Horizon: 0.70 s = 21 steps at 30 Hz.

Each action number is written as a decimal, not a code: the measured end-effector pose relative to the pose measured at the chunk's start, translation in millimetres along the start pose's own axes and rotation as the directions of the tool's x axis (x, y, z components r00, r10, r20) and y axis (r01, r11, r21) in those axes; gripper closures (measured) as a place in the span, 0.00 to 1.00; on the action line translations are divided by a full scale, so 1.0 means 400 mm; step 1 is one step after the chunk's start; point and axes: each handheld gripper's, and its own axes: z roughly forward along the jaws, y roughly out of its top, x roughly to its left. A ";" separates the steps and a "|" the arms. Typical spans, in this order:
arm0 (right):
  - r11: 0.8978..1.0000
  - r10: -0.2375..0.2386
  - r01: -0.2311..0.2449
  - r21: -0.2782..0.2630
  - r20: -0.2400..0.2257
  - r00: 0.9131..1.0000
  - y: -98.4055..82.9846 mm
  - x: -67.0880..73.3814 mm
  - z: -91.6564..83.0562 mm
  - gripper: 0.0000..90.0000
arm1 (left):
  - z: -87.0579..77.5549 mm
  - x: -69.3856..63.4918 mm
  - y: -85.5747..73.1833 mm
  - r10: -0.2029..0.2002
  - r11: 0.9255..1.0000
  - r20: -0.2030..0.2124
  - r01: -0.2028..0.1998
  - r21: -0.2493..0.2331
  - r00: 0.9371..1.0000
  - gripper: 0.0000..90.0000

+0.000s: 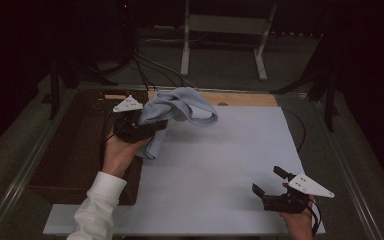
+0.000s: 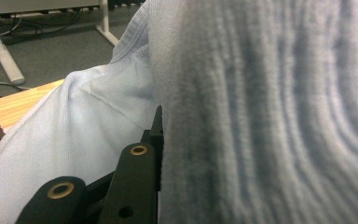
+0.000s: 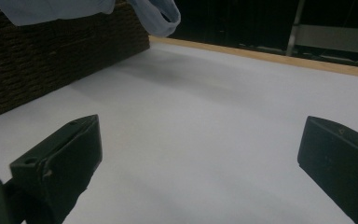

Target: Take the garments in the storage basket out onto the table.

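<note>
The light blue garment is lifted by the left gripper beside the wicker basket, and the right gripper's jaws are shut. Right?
Not quite. The right gripper has its jaws wide apart with nothing between them, as the right gripper view shows. The rest holds: the left gripper holds the light blue garment up beside the wicker basket.

A dark woven basket [image 1: 80,150] stands at the left edge of the table [image 1: 230,150], its brown wicker wall [image 3: 51,56] rising straight from the white sheet [image 3: 205,121] that covers most of the tabletop. Along the far edge a strip of bare light wood [image 1: 245,99] runs beside the sheet. Beyond the table, on the grey carpeted floor [image 1: 220,65], stands a white metal frame [image 1: 225,30] with two slanting legs, and black cables [image 1: 150,67] trail across the floor near it.
</note>
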 end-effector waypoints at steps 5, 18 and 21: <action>1.000 0.001 -0.001 -0.001 0.000 1.000 0.000 0.000 0.000 0.00 | 0.005 -0.006 -0.010 -0.004 1.000 0.009 0.004 -0.003 1.000 0.77; 1.000 0.000 0.000 -0.001 0.000 1.000 0.000 -0.001 0.000 0.00 | 0.020 -0.024 -0.028 -0.009 1.000 0.030 0.009 -0.001 1.000 0.77; 1.000 0.000 0.000 -0.002 0.000 1.000 0.000 -0.001 0.000 0.00 | 0.022 -0.025 -0.034 -0.010 1.000 0.034 0.010 0.002 0.999 0.77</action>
